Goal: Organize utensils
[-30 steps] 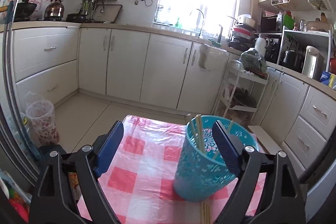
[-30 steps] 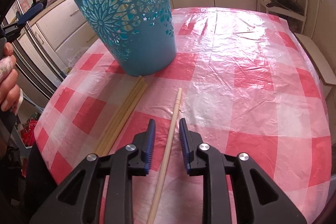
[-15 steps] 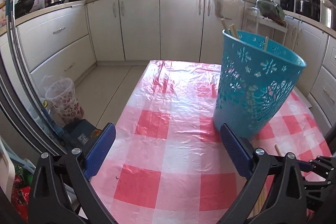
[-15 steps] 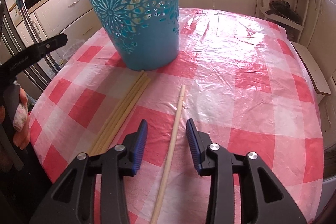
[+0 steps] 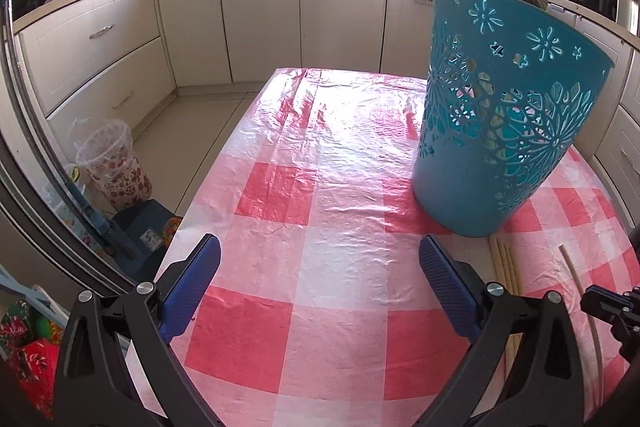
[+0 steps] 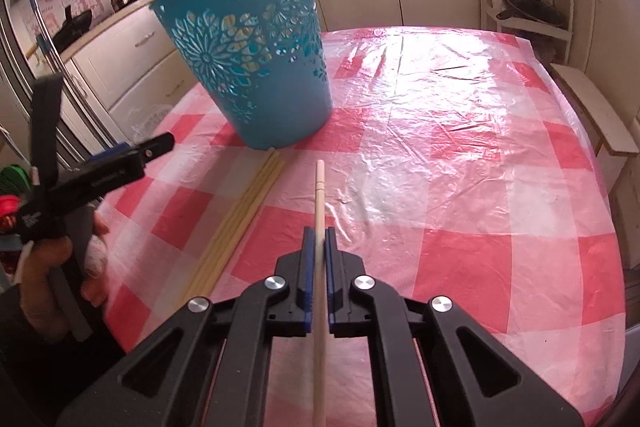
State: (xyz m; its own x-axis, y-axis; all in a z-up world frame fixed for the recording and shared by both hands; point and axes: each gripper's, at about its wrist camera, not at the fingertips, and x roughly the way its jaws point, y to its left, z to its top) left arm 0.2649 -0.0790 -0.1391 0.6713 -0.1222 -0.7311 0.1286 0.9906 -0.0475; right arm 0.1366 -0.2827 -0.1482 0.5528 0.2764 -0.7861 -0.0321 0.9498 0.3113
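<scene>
On the checked table [image 6: 460, 131], a bundle of chopsticks [image 6: 240, 219] still lies loose at about 7 o'clock from the blue basket [image 6: 256, 67], its far end touching the basket's base. Through the cut-outs a few sticks seem to stand inside already, so the job looks partly done. The left gripper [image 5: 320, 291] hangs over bare cloth at 8 o'clock from the basket, jaws wide apart and empty. The right gripper [image 6: 316, 267] is clamped on a single chopstick [image 6: 319, 195] lying at 5 o'clock from the basket. A second ago its jaws only straddled that stick, and the left gripper has dropped lower.
</scene>
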